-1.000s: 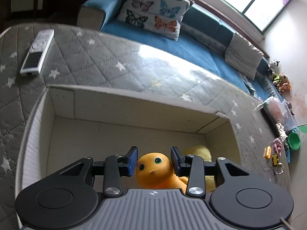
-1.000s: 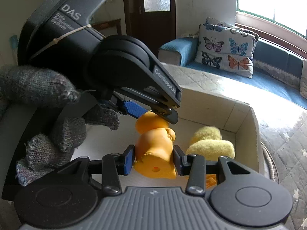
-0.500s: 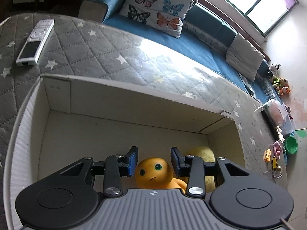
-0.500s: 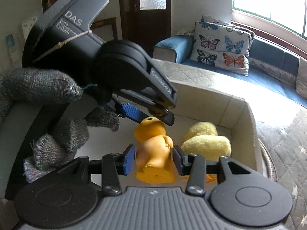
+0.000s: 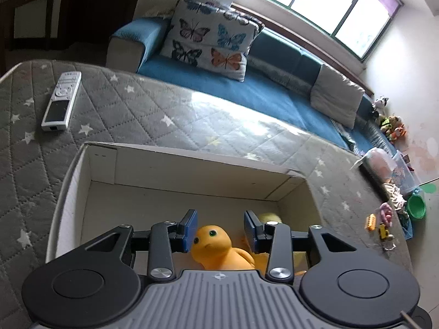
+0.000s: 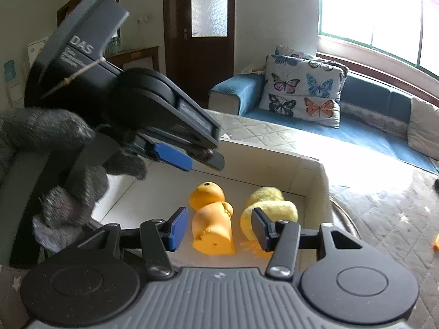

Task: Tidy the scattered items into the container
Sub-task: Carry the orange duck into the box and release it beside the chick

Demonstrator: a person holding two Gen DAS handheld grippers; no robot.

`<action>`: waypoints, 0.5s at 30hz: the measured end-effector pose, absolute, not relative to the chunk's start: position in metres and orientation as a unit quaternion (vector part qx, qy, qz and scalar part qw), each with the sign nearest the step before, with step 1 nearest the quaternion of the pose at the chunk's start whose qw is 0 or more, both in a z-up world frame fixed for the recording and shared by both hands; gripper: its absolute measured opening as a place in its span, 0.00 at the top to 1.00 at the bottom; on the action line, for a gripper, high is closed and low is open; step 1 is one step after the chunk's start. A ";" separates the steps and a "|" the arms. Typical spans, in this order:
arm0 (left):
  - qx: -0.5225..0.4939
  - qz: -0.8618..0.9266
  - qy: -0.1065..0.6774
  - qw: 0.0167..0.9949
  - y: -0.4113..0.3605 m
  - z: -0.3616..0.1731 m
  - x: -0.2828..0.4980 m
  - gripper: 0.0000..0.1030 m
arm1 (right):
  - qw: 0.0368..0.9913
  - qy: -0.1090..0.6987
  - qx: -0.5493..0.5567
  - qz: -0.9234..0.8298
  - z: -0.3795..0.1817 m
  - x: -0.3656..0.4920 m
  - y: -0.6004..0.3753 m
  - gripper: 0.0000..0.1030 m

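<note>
Orange toy [image 6: 212, 223] released since half second ago; now lies on floor of cardboard box [image 6: 315, 189] beside yellow plush [image 6: 270, 208]. Right tool [image 6: 216, 230] spread apart, empty. Left tool [image 5: 219, 230] spread apart, empty. Both best lifted straight up, clear of box walls.

A grey quilted, star-patterned bed [image 5: 170, 109] carries an open white box [image 5: 192, 164]; at the box's ten o'clock lies a silver remote [image 5: 61, 101].

We see daylight pouring through the wide, overexposed window [image 5: 323, 8], glaring on the grey star-quilted cover [image 5: 255, 123]; fisheye bending curves our edges, and dark corners vignette.
</note>
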State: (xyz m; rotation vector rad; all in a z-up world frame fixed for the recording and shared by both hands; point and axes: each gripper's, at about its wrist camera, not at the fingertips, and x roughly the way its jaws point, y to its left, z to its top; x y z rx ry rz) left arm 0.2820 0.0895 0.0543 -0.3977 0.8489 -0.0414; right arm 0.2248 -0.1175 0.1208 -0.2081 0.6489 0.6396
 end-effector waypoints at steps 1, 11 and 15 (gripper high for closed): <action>-0.189 -0.021 0.406 0.894 0.088 0.057 0.278 0.61 | 0.894 0.310 -0.100 0.307 0.123 0.222 -0.120 0.50; -0.165 -0.030 0.383 0.908 0.074 0.072 0.232 0.61 | 0.904 0.294 -0.091 0.296 0.134 0.189 -0.140 0.40; -0.157 -0.030 0.382 0.910 0.069 0.070 0.213 0.61 | 0.907 0.291 -0.086 0.292 0.135 0.175 -0.148 0.39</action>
